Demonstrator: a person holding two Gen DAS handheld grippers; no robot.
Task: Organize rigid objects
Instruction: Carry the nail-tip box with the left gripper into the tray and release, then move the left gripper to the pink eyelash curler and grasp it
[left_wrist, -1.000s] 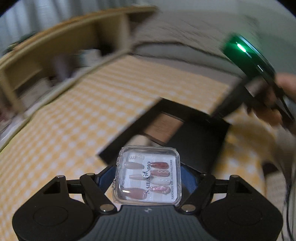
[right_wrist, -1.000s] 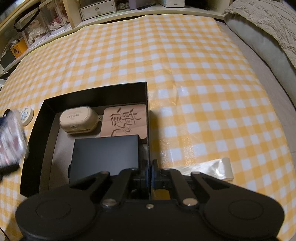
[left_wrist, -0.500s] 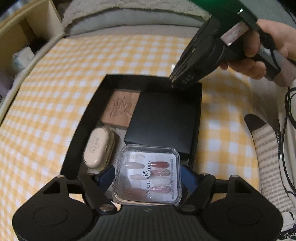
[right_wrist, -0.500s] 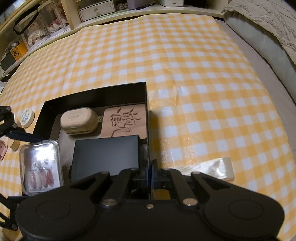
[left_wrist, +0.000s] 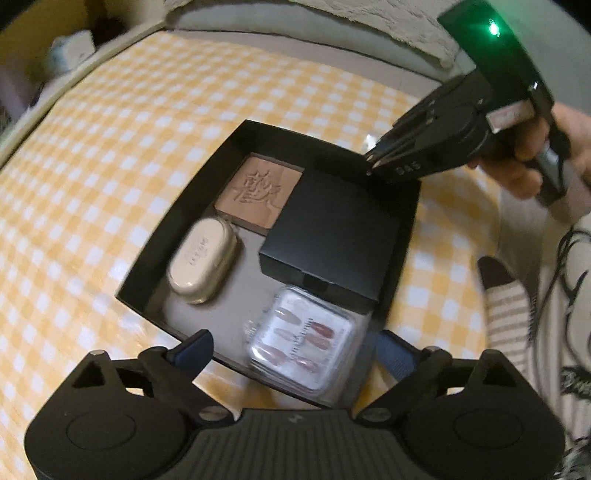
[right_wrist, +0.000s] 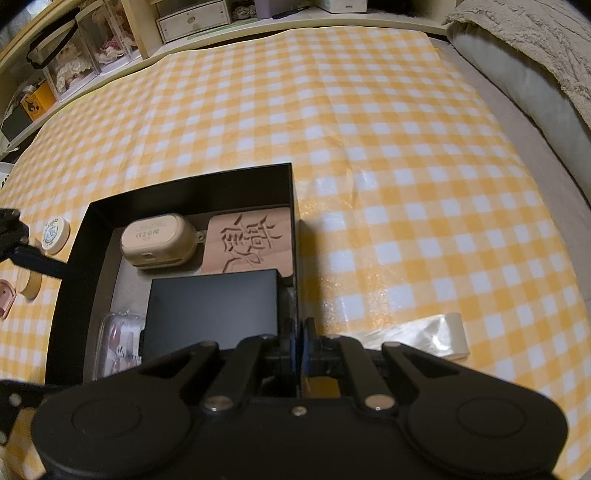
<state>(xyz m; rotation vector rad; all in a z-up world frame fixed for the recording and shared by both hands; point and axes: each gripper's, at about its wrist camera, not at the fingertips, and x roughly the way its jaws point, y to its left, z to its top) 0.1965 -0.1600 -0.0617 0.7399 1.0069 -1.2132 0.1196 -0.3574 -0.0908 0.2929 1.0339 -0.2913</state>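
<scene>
Step in hand, by my reading: release of the nail case (left_wrist: 301, 345) into the tray (left_wrist: 236, 142). Left gripper (left_wrist: 291, 352) sits nearest the lens, jaws opening, pads spread clear of the case on both sides; the case lies between them but unpinched, resting in the tray's near right corner, partly over the near wall by the look of it, though blur makes that uncertain. Next move likely calls for lifting the left gripper straight back without clipping the case, then checking that the case sits flat inside the wall. Tray contents, near to far: nail case; beige oval case (left_wrist: 203, 260) to the left; black box (left_wrist: 332, 236) on the right, just behind the nail case and touching or nearly touching it; carved wooden tile (left_wrist: 260, 194) at the far side, its right edge tucked by the box. Right gripper (right_wrist: 299, 343) is pressed together on the tray's right wall, apparently steadying the tray. Outside the tray, in the right wrist view: a round white tin (right_wrist: 53, 236), a wooden disc (right_wrist: 31, 286) and a pink item (right_wrist: 5, 301) on the checked cloth (right_wrist: 369, 147) to the left, presumably still to be sorted; a clear wrapper (right_wrist: 413, 334) lies to the right. Shelves (right_wrist: 110, 48) stand beyond.
</scene>
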